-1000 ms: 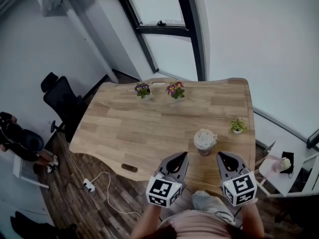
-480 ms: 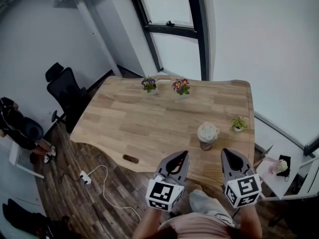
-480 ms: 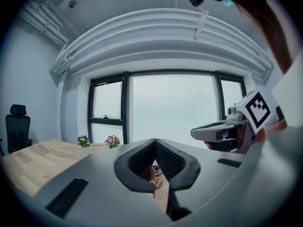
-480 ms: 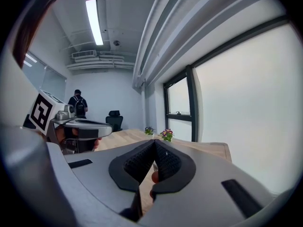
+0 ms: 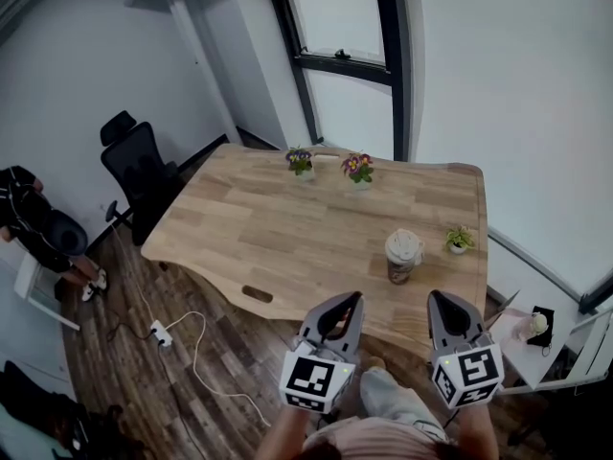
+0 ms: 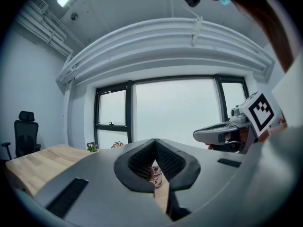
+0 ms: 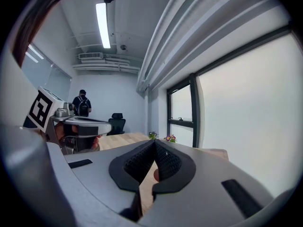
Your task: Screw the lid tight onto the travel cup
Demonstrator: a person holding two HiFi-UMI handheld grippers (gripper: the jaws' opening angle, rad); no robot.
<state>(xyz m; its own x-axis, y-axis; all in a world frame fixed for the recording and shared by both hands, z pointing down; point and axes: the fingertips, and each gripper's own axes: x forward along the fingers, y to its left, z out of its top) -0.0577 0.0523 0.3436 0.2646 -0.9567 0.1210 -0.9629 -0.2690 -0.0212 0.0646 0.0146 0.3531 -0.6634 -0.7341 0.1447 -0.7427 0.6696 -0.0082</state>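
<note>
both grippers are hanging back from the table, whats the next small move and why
Probably ease the left gripper forward toward the travel cup, opening its jaws to steady it. It and the right gripper are shut, empty and short of the table edge. The cup stands untouched with its lid on top. Whether the lid is tight can't be seen.
</note>
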